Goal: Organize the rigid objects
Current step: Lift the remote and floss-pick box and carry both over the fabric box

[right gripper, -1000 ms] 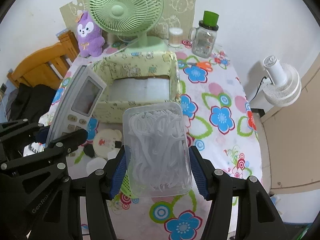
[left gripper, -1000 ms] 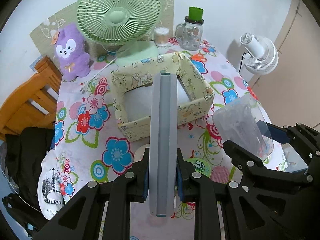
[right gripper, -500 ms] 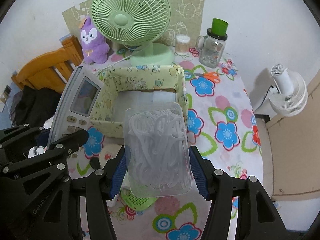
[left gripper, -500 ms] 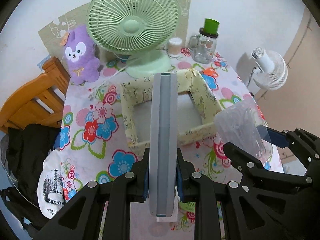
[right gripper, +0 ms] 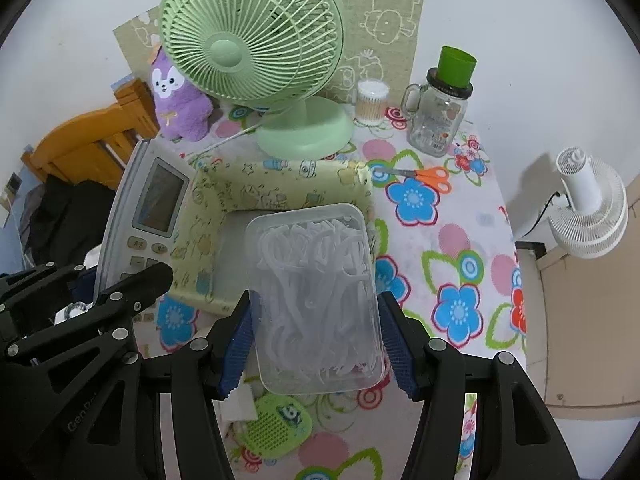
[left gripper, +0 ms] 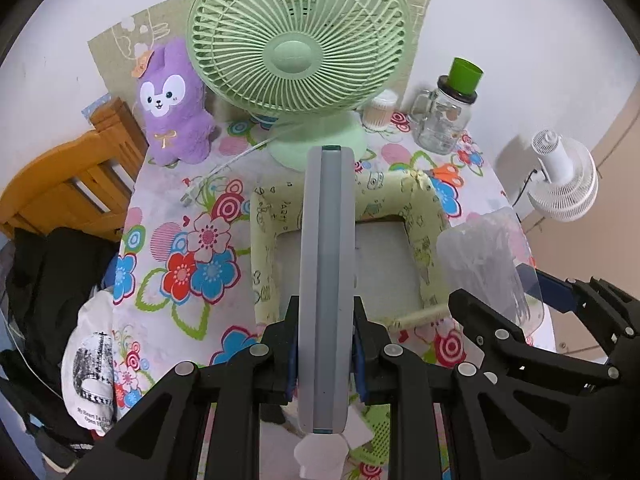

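Note:
My left gripper is shut on a grey remote control, held edge-on and upright in the left wrist view; its screen and buttons face the right wrist camera. My right gripper is shut on a clear plastic box of white floss picks, also seen at the right of the left wrist view. Both held things hang above the near side of an open yellow patterned box on the flowered tablecloth. The box's grey floor looks bare where it shows.
A green desk fan, a purple plush toy, a cotton swab jar and a glass mug with green lid stand behind the box. Orange scissors lie right of it. A green perforated case lies near. A wooden chair stands left.
Both grippers have drawn back from the yellow box with their loads still held, so the fan and the far table show fuller. The left gripper rolled slightly.

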A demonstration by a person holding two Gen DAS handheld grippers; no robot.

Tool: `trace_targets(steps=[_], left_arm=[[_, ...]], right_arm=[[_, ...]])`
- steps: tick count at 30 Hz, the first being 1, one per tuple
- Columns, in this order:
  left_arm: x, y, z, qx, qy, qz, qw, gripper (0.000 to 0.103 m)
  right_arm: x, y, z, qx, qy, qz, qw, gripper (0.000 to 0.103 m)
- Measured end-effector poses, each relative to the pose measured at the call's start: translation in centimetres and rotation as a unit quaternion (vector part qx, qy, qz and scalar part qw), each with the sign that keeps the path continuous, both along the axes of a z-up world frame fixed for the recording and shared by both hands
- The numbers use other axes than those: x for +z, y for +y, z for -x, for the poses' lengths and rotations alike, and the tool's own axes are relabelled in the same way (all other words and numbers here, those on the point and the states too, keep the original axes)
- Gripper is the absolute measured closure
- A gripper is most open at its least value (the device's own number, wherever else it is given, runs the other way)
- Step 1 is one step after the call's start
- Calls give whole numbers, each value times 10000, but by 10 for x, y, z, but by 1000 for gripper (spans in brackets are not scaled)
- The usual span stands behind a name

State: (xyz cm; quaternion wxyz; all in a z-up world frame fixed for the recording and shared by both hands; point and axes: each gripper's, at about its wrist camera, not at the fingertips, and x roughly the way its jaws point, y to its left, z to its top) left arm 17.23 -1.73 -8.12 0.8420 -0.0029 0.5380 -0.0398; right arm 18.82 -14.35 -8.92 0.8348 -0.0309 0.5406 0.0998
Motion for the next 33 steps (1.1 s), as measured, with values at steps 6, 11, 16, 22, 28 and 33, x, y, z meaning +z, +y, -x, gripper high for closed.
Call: trace_targets(steps=[6, 11, 16, 22, 28, 33], left_arm=[[-7, 4, -16, 218, 48, 105, 9997, 83], [-18, 2, -24, 267, 142, 61, 9995, 83], [-26, 3, -33, 366, 179, 70, 9991, 83], [-42, 4, -45, 462, 317, -20, 9984, 83], [-57, 6, -54, 544, 519, -38, 9972, 83], [-65, 9, -62, 607, 602, -91, 9963, 83]], right_arm=[[-10, -2, -21, -127, 85, -193, 9997, 40], [-19, -4, -36, -233, 140, -272, 9993, 40], [-26, -5, -47, -277, 173, -247, 9992, 40], [-42, -11, -61, -398, 369, -330, 9980, 40], [-57, -13, -73, -466, 507, -354, 9970, 40], [-61, -9, -85, -436, 463, -333, 9974, 40]])
